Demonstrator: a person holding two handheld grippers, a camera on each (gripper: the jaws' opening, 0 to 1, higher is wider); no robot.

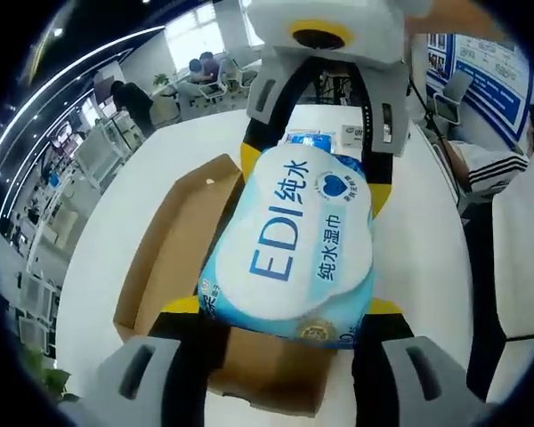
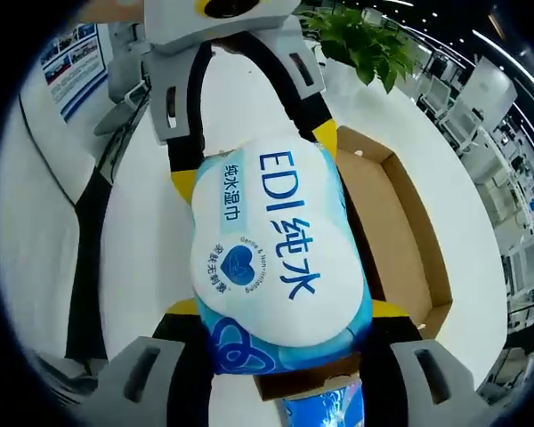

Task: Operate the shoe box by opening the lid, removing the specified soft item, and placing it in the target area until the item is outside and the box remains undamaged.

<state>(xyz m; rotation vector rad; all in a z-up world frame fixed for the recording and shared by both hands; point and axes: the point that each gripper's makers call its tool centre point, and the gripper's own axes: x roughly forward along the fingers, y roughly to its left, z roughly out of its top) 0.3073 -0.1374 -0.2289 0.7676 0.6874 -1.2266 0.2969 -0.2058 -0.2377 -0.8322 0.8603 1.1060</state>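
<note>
Above the open shoe box, a soft pack of wet wipes is being held up between both grippers, one at each end. The pack is pillow-shaped and plump, its glossy plastic film white across the middle and shading to light blue at the sealed, crimped ends; large blue letters "EDI" and Chinese characters are running along it, with a small blue heart emblem beside them. Its surface is bulging smoothly and catching the room light.

Seen in the left gripper view, the left gripper is clamping the near end of the pack, its black jaws tipped with yellow pressing in from either side, while the right gripper is reaching in from the far side and gripping the opposite end. The right gripper view is showing the same hold mirrored: the right gripper is closing on the near, blue-patterned end and the left gripper is pinching the far end.

The shoe box is plain brown cardboard, matte, shallow and rectangular, with raw folded edges; it is lying open on a smooth white table and part of it is hidden under the pack. A second blue-printed packet is peeking out beyond the held one. A leafy green plant is standing past the table, and people are sitting at desks in the background.
</note>
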